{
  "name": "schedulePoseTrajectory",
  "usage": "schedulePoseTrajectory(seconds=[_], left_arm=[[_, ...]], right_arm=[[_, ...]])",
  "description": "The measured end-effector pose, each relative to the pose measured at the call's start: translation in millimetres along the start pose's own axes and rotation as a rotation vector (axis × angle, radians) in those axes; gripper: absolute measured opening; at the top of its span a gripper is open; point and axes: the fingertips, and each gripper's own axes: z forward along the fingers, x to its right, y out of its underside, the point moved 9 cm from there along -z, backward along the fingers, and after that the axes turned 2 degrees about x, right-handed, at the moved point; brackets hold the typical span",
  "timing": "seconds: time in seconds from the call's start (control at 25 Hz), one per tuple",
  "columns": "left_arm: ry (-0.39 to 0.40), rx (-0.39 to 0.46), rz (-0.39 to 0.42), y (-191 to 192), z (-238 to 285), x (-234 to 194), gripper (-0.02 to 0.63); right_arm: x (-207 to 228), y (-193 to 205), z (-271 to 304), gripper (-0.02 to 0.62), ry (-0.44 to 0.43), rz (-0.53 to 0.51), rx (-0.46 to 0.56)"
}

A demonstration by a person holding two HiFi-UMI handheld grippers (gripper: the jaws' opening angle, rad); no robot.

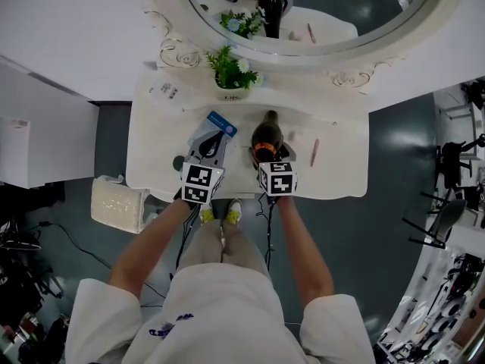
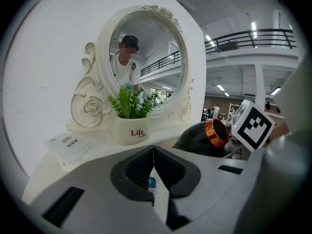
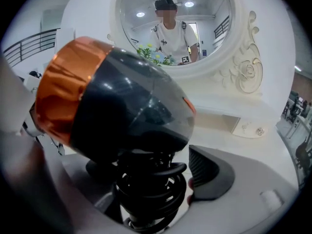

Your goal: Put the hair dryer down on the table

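Now, right hand-held gripper [image 1: 267, 156] released, jaws parted around black-and-orange hair dryer [image 1: 267, 136], over white worktop [image 1: 341, 173], left hand-held gripper [image 1: 214, 139] clenched empty just to its left, oval mirror [image 1: 333, 14] ahead.

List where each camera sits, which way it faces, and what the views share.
Head view: on the person's head, looking steeply down at the white table; forearms, left tongs and right tongs show.
Left gripper view: on the left tongs, facing the potted plant and mirror; its shut jaws show.
Right gripper view: on the right tongs, facing the mirror; its parted jaws flank the hair dryer.
Shared: all three catch the mirror and hair dryer.
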Motion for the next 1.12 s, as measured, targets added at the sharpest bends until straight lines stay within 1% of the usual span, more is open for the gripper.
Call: schedulePoseTrajectory(seconds=[0.04, 0.12, 0.24, 0.32, 0.4, 0.48, 0.56, 0.6, 0.8, 1.04, 1.12], left_arm=[[0.002, 0.001, -0.001, 0, 0, -1, 0.011], [0.001, 0.003, -0.009, 0, -1, -1, 0.011], [0.000, -0.002, -0.007, 2, -5, -2, 0.011], [-0.003, -0.009, -0.006, 3, -6, -4, 0.011], [-0.007, -0.012, -0.010, 5, -7, -4, 0.011], [-0.001, -0.011, -0.008, 6, -7, -4, 0.011], [0.006, -0.013, -0.003, 7, -5, -5, 0.011], [0.005, -0.014, -0.003, 8, -4, -6, 0.011], [0.007, -0.019, -0.006, 11, -2, -2, 0.011], [0.001, -0.025, -0.006, 14, 0, -5, 0.011], [0.002, -0.029, -0.007, 17, 0, -4, 0.011]], right_arm=[[-1, 1, 1, 0.429, -0.006, 0.006, 0.001], [0, 2, 4, 0.488, -0.026, 0.026, 0.003], [-1, 4, 5, 0.507, -0.061, 0.050, 0.004], [-2, 4, 8, 0.518, -0.070, 0.051, -0.001], [-2, 5, 11, 0.533, -0.049, 0.041, -0.009], [0, 5, 15, 0.554, 0.012, 0.022, -0.005], [2, 3, 22, 0.554, 0.062, 0.013, -0.003], [3, 2, 24, 0.554, 0.067, 0.013, -0.008], [6, 3, 24, 0.554, 0.034, -0.004, -0.032], [5, 4, 19, 0.554, 0.013, 0.038, -0.017], [6, 8, 17, 0.554, 0.022, 0.044, -0.016]])
